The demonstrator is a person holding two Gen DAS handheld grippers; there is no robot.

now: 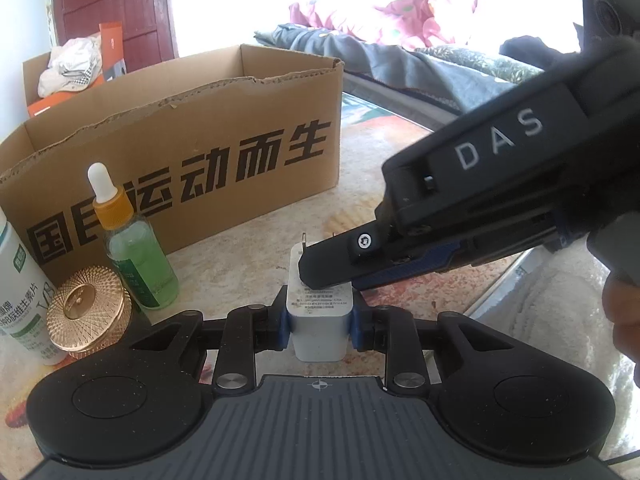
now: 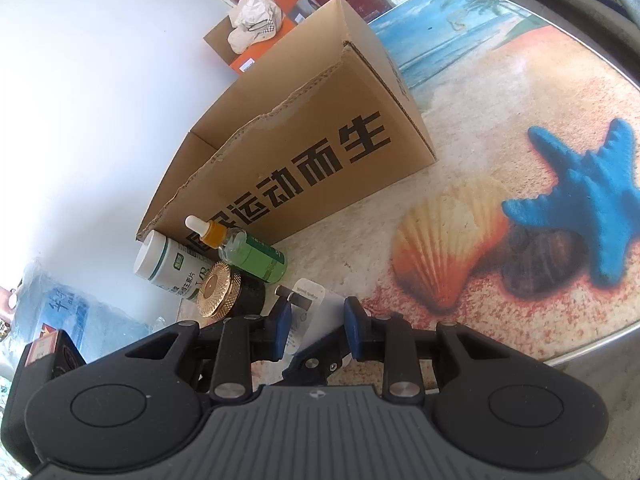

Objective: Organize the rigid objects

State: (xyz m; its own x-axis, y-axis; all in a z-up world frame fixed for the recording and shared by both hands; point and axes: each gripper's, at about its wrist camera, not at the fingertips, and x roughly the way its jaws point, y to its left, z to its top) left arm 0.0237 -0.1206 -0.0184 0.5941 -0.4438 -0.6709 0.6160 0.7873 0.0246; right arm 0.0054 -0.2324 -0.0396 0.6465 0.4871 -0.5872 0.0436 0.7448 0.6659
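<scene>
A white plug-in charger (image 1: 318,332) stands on end with its metal prongs up, and my left gripper (image 1: 320,320) is shut on its lower body, blue pads pressed to both sides. My right gripper (image 1: 316,272) reaches in from the right over the charger's upper end. In the right wrist view the charger (image 2: 314,300) sits between the blue pads of my right gripper (image 2: 316,316), which stand slightly apart from it and open. A black left-gripper finger (image 2: 316,360) shows just below. An open cardboard box (image 1: 200,140) with black lettering stands behind.
Left of the charger stand a green dropper bottle (image 1: 136,248), a gold-lidded jar (image 1: 88,304) and a white supplement bottle (image 1: 20,288). The table mat (image 2: 480,240) has a shell and starfish print, and the table edge (image 2: 600,340) runs on the right. A second box (image 1: 72,64) holds cloth.
</scene>
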